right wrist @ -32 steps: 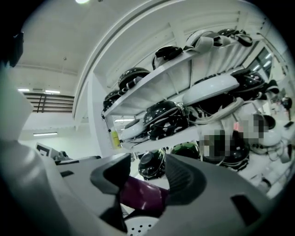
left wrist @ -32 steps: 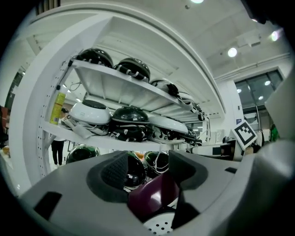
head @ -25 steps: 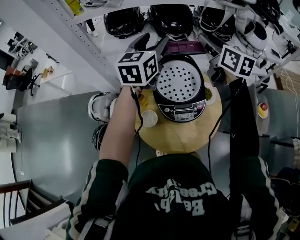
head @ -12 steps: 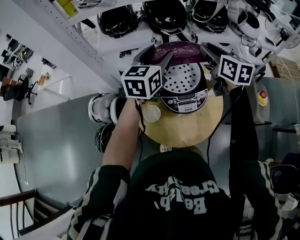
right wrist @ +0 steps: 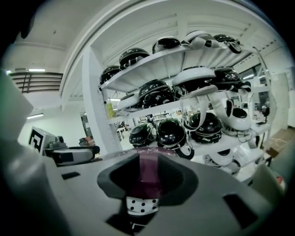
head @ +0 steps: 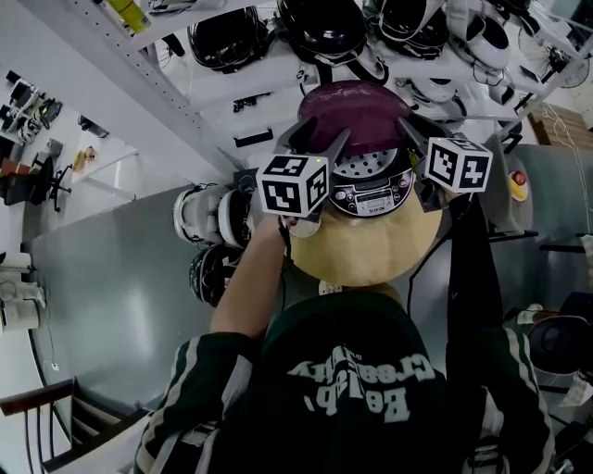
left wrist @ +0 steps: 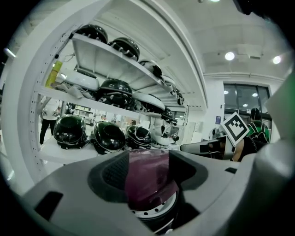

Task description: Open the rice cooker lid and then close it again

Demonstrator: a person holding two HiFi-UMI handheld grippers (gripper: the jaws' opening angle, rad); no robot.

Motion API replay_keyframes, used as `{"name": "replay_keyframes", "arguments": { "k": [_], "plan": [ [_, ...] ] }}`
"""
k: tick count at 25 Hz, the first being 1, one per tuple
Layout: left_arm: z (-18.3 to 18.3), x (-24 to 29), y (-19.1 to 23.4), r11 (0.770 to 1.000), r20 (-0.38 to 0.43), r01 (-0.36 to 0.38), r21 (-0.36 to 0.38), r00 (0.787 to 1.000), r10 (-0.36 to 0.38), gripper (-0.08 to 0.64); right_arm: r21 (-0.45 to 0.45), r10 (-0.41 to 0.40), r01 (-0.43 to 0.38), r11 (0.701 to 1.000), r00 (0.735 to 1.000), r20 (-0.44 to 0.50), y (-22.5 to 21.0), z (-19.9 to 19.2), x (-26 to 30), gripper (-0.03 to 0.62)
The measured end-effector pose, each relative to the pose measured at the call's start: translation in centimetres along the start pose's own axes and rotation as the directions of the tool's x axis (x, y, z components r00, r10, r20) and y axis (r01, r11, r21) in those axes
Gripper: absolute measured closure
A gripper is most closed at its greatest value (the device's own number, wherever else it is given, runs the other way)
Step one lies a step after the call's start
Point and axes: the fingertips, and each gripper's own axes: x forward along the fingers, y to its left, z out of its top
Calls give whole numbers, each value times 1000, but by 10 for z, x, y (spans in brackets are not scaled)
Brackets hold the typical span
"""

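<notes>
The rice cooker [head: 372, 190] stands on a round wooden table [head: 363, 250], its control panel facing me. Its purple lid [head: 355, 104] is tilted halfway down over the perforated inner plate [head: 363, 165]. My left gripper [head: 320, 141] straddles the lid's left rim with its jaws wide; in the left gripper view the purple lid [left wrist: 148, 179] fills the gap between them. My right gripper [head: 413, 132] straddles the right rim and its jaws are closing, with a narrow strip of the lid [right wrist: 147, 177] between them and the dotted plate [right wrist: 140, 205] below.
White shelves [head: 232, 79] with several black and white helmets [head: 332, 20] stand just behind the cooker. More helmets [head: 215, 215] sit at the table's left on the grey floor. A small white cup [head: 304, 227] stands beside the cooker, partly hidden by the left gripper's marker cube.
The lid has swung from upright to halfway down over the pot. Both grippers have come down and forward with it. The right jaws have narrowed.
</notes>
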Motion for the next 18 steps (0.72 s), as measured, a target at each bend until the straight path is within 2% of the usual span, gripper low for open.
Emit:
{"name": "replay_keyframes", "arguments": {
  "k": [9, 13, 18],
  "plan": [
    [-48, 2, -5, 1000, -93, 14, -23, 995, -16, 291, -79, -26, 17, 997, 993, -112, 1, -47, 1, 509],
    [-66, 3, -6, 999, -131, 18, -35, 991, -23, 290, -145, -23, -3, 989, 984, -178, 3, -67, 5, 534],
    [-84, 6, -7, 999, -182, 28, -17, 983, -31, 290, -177, -12, -32, 984, 970, -241, 2, -84, 9, 545]
  ]
}}
